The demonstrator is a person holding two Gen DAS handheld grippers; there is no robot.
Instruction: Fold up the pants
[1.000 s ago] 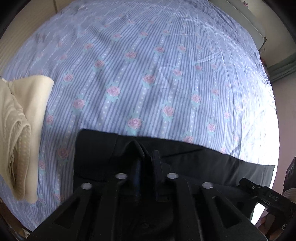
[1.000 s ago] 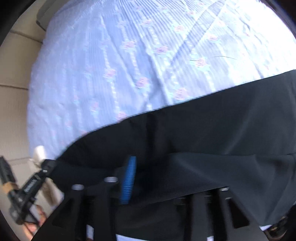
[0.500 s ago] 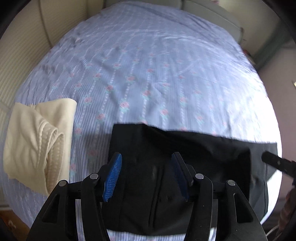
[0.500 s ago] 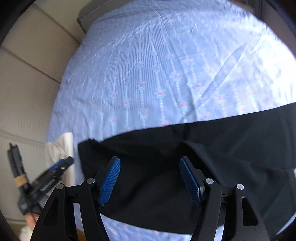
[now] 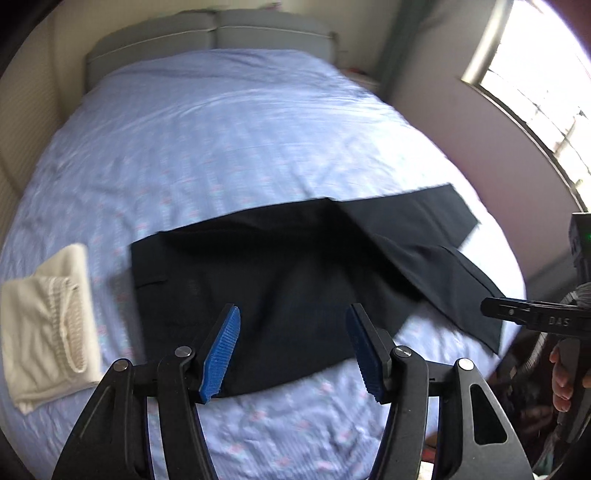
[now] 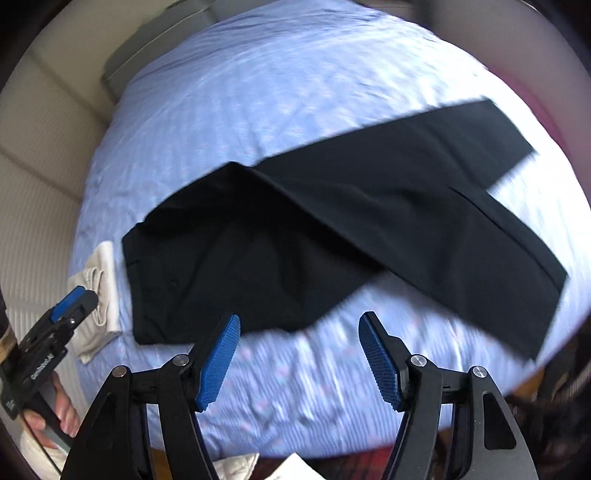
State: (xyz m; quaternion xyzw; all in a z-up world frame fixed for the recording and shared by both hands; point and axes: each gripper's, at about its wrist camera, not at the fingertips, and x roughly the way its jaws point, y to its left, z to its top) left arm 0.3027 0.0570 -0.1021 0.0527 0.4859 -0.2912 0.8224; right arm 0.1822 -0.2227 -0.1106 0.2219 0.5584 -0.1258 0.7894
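Note:
Black pants (image 5: 277, 266) lie flat on the bed, waist to the left, the two legs splayed apart toward the right edge; they show the same way in the right wrist view (image 6: 332, 206). My left gripper (image 5: 293, 310) hangs above the waist end, its jaws opening, with nothing between the blue pads. My right gripper (image 6: 299, 318) is open and empty above the sheet, just in front of the pants. Each gripper shows at the edge of the other's view: the left gripper (image 6: 70, 299), the right gripper (image 5: 517, 312).
A folded cream garment (image 5: 48, 325) lies on the bed left of the pants' waist. The blue flowered sheet (image 5: 221, 140) runs back to a grey headboard (image 5: 214, 33). A wall with a window (image 5: 535, 74) stands on the right. A person's hands (image 6: 62, 410) hold the grippers.
Both grippers have let go of the black pants, opened, and lifted up and back from the bed. The pants now lie spread out below them.

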